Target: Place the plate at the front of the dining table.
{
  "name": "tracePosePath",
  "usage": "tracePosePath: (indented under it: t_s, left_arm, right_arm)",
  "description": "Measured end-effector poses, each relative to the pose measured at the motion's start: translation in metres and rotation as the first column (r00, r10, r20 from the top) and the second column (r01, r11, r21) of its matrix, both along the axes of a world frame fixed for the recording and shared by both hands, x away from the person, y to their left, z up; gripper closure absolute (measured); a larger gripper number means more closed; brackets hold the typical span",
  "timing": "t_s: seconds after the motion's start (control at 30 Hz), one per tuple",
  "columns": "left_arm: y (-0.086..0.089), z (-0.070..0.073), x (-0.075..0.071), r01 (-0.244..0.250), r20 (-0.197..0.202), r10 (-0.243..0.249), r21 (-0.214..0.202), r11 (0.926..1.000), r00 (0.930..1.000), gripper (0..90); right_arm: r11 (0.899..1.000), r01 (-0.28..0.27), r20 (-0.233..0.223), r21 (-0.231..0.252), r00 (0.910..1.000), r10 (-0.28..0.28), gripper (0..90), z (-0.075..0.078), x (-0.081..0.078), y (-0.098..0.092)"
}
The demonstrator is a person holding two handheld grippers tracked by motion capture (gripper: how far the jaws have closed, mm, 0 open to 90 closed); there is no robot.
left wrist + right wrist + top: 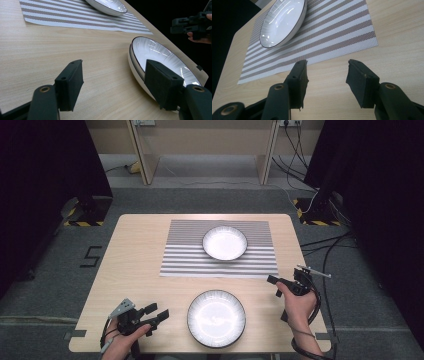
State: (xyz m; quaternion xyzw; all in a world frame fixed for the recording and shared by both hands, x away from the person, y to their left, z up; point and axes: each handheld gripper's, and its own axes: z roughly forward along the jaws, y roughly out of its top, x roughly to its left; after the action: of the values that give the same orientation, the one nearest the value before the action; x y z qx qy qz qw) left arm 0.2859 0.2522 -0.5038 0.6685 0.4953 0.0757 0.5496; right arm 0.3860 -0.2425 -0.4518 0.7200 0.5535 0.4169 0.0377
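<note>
Currently idle-looking start pose. Largest first.

Table (135,270): one, light wood, carries everything. Sits square to the high camera, near edge by the person's forearms, so both hands reach the near half without stretching.

Mat (218,262): one, striped, laid flat on the far half of table, centred. Probably marks a place setting, hence the far plate on it.

Plates: two, white with dark rim, both upright and empty. Near plate (216,318) on bare wood, centred at the near edge, between the two grippers, apart from the mat. Far plate (225,242) on the mat, toward its far side. Same layout in the left gripper view: near plate (162,65) just right of the jaws, far plate (107,6) beyond on the mat (75,18). Right gripper view looks over bare wood to mat (312,45) and far plate (283,23).

Grippers: two, one per hand, flanking near plate. Looks like a ready stance for grabbing it by the rim from either side.

Left gripper (156,313): jaws spread wide, nothing between them, low over the wood, aimed at near plate. Right-hand jaw overlaps the rim in its own view (116,85); contact not clear, likely just short of it.

Right gripper (273,286): jaws also well apart, nothing held, over bare wood near the mat's right corner (325,80), a little off from near plate. Also visible at far right in the left gripper view (192,23).

Judgement: near plate most likely the work item, left side closest to a grip.
</note>
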Motion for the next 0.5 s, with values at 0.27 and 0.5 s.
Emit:
tracePosePath:
  t_s: [0.27,0.5]
  left_arm:
    - [0.0,0.0,0.0,0.001,0.001,-0.001,-0.002,1.0,1.0,30.8]
    - [0.0,0.0,0.0,0.001,0.002,-0.001,-0.001,1.0,1.0,30.8]
  right_arm:
    - [1.0,0.005,0.012,-0.002,0.9999,-0.005,50.2,-0.001,-0.009,-0.005]
    - [1.0,0.016,0.019,-0.018,0.9997,-0.015,50.3,0.0,-0.016,-0.01]
